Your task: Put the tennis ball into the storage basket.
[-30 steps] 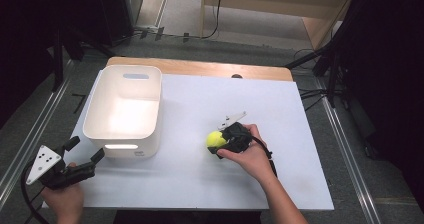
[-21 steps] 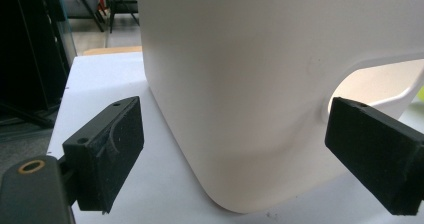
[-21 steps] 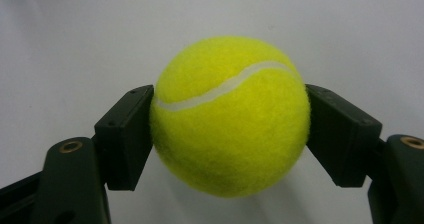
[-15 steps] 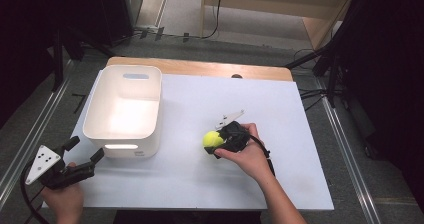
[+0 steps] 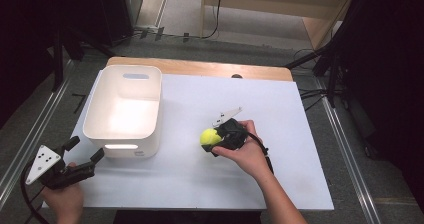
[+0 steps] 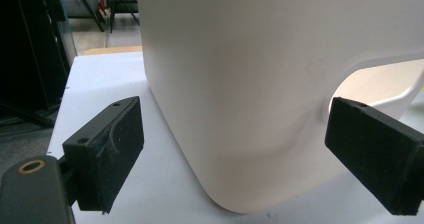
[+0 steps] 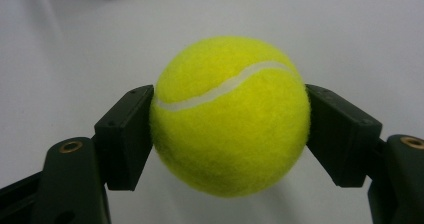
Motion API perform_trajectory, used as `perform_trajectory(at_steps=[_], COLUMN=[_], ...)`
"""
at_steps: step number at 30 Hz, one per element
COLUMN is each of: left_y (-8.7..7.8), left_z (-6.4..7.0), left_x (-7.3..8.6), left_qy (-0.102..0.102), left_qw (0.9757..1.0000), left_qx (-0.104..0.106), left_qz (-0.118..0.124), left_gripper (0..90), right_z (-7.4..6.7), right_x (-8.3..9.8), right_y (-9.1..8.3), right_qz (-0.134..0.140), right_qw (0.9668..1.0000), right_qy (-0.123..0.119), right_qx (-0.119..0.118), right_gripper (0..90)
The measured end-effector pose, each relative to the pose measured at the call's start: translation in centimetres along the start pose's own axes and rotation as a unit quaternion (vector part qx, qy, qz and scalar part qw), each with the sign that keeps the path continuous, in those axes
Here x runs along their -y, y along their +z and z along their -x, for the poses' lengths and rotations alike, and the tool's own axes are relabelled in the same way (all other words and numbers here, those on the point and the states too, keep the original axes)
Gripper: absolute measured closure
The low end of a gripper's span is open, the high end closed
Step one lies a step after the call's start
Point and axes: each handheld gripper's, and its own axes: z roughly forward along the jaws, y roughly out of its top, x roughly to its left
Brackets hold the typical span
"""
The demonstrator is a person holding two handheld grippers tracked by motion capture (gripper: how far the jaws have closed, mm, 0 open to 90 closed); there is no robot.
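A tennis ball (image 7: 230, 116) is sitting clamped between the two black jaws of the right gripper (image 5: 216, 140), one jaw pressing into each flank. It is bright yellow-green and fuzzy, with a white curved seam running across its upper face from the left edge up toward the right. It is keeping its round shape, with no visible squashing. In the high view the tennis ball (image 5: 210, 137) is showing near the middle of the white worktop (image 5: 280, 114), just left of the hand holding the gripper. In the right gripper view a soft shadow is lying on the worktop beneath it; whether it is touching the surface cannot be told.
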Motion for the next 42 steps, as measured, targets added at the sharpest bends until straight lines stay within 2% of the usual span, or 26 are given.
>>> perform_trajectory(at_steps=[6,20,42], left_y=[0.0,0.0,0.0], left_z=[0.0,0.0,0.0], left_x=[0.0,0.0,0.0], left_qy=[0.000,-0.002,-0.003], left_qw=[1.0000,1.0000,1.0000], left_qx=[0.000,0.001,0.000], left_qz=[0.001,0.002,-0.001], left_gripper=[8.5,8.5,8.5], right_z=[-0.2,-0.5,-1.2], right_x=[-0.7,-3.1,-5.5], right_y=[-0.3,-0.9,-1.3], right_qz=[0.003,0.009,0.019], right_qw=[1.0000,0.9996,0.9988], right_qy=[-0.003,-0.027,-0.039], right_qx=[-0.001,-0.005,-0.022], right_gripper=[24.3,24.4,24.4])
